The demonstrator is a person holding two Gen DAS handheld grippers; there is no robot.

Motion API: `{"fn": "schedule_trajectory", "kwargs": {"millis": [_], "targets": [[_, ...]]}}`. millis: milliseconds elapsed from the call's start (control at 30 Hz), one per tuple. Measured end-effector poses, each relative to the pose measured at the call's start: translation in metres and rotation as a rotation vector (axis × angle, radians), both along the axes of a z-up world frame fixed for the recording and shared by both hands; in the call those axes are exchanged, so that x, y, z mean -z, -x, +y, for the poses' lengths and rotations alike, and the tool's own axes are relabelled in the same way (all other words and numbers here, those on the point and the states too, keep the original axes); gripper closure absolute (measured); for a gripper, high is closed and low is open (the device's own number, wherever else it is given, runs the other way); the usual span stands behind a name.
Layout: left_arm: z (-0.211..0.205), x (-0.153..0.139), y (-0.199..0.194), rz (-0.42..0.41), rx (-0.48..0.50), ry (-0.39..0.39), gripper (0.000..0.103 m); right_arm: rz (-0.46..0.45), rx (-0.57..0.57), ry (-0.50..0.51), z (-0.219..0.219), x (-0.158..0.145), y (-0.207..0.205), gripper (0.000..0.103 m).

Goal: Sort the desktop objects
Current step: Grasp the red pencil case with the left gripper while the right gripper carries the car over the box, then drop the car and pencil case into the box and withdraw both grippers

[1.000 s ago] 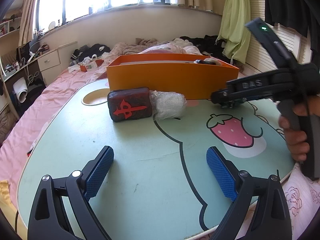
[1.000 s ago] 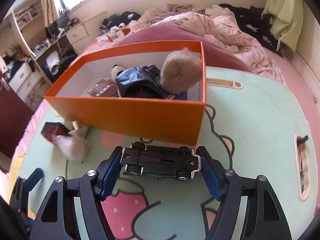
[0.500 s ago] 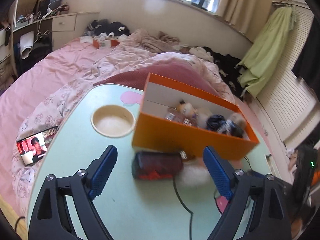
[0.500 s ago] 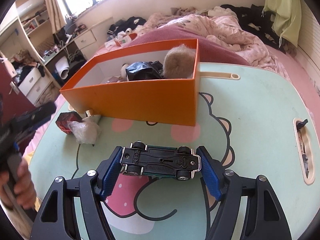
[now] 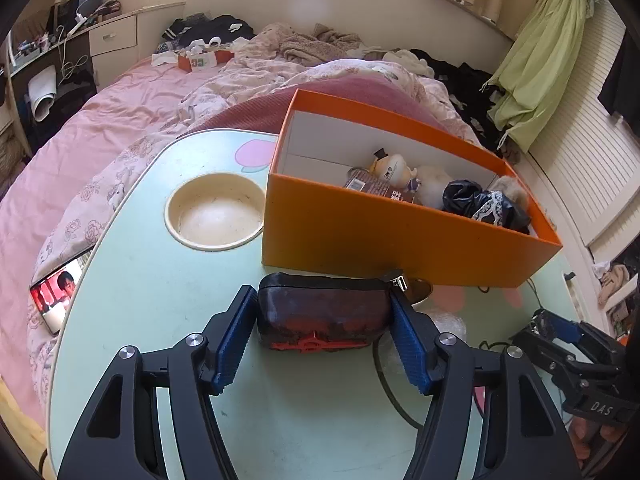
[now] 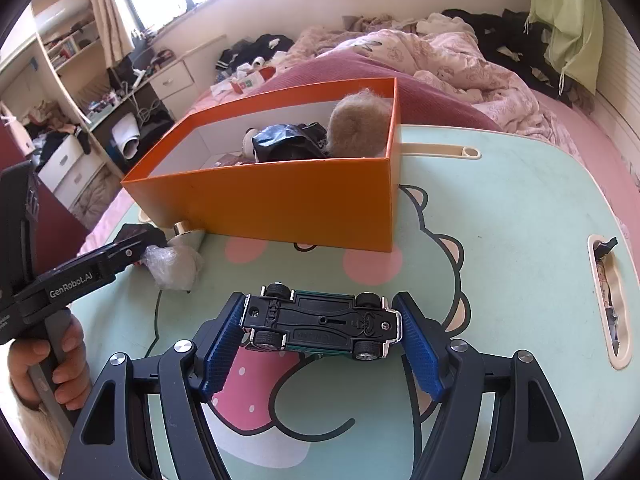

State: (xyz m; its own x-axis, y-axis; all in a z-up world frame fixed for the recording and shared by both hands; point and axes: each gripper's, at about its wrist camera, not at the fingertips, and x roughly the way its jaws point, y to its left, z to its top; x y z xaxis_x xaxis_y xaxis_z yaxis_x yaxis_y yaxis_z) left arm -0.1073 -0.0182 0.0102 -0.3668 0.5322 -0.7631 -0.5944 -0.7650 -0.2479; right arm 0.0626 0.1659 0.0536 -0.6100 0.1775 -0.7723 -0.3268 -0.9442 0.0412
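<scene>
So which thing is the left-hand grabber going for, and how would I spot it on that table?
Find the orange box on the pale green table. Just in front of its near wall lies a dark red pouch with a red emblem, between the left gripper pads, whose jaws have just been closing. Unlike the crinkly clear plastic wad beside it, it is dark and opaque.

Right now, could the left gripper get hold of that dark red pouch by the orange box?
Probably yes: the left gripper has been closing around the dark red pouch, its pads at both ends, with nothing between. The orange box sits just behind.
</scene>
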Motion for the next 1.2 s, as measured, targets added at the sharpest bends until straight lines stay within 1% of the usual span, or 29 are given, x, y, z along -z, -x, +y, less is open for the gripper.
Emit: {"fn": "schedule_trajectory", "kwargs": {"millis": [100, 200, 333, 400, 500, 600, 700, 800, 867, 900, 933, 1000, 1033, 1067, 1133, 1200], "targets": [[-0.005, -0.002, 0.0, -0.004, -0.002, -0.035, 0.038, 0.006, 0.002, 0.002, 0.0, 0.0, 0.0, 0.03], [-0.017, -0.014, -0.005, 0.036, -0.012, -0.098, 0.038, 0.033, 0.009, -0.006, 0.0, -0.006, -0.004, 0.03], [-0.031, -0.04, -0.01, 0.091, -0.027, -0.173, 0.038, 0.101, -0.001, -0.035, -0.003, -0.022, -0.012, 0.03], [-0.031, -0.054, -0.009, 0.113, -0.025, -0.201, 0.038, 0.143, -0.027, -0.049, -0.008, -0.034, -0.014, 0.03], [-0.023, -0.072, -0.003, 0.143, -0.015, -0.218, 0.038, 0.198, -0.097, -0.068, -0.018, -0.056, -0.009, 0.03], [-0.004, -0.085, 0.008, 0.172, -0.004, -0.214, 0.038, 0.228, -0.134, -0.134, -0.024, -0.075, 0.012, 0.03], [0.022, -0.08, 0.027, 0.143, -0.006, -0.173, 0.038, 0.221, -0.144, -0.148, -0.02, -0.082, 0.04, 0.03], [0.037, -0.067, 0.047, 0.071, -0.006, -0.152, 0.038, 0.187, -0.155, -0.113, -0.011, -0.075, 0.07, 0.029], [0.038, -0.058, 0.057, 0.015, -0.024, -0.15, 0.038, 0.157, -0.157, -0.083, -0.004, -0.066, 0.084, 0.029], [0.035, -0.055, 0.06, -0.014, -0.028, -0.168, 0.038, 0.145, -0.136, -0.062, 0.001, -0.061, 0.09, 0.029], [0.031, -0.054, 0.058, -0.022, -0.024, -0.193, 0.036, 0.148, -0.129, -0.04, 0.004, -0.059, 0.09, 0.029], [0.019, -0.056, 0.057, -0.012, -0.015, -0.245, 0.029, 0.173, -0.123, 0.022, 0.011, -0.059, 0.087, 0.028], [0.015, -0.058, 0.056, -0.012, -0.015, -0.258, 0.023, 0.183, -0.118, 0.033, 0.012, -0.06, 0.084, 0.025], [0.012, -0.059, 0.056, -0.017, -0.011, -0.269, 0.021, 0.194, -0.112, 0.038, 0.012, -0.062, 0.08, 0.024], [0.001, -0.062, 0.057, -0.031, -0.013, -0.293, 0.021, 0.216, -0.099, 0.034, 0.011, -0.068, 0.072, 0.023], [-0.012, -0.068, 0.051, -0.015, -0.025, -0.312, 0.021, 0.233, -0.096, 0.038, 0.01, -0.072, 0.062, 0.023]]}}
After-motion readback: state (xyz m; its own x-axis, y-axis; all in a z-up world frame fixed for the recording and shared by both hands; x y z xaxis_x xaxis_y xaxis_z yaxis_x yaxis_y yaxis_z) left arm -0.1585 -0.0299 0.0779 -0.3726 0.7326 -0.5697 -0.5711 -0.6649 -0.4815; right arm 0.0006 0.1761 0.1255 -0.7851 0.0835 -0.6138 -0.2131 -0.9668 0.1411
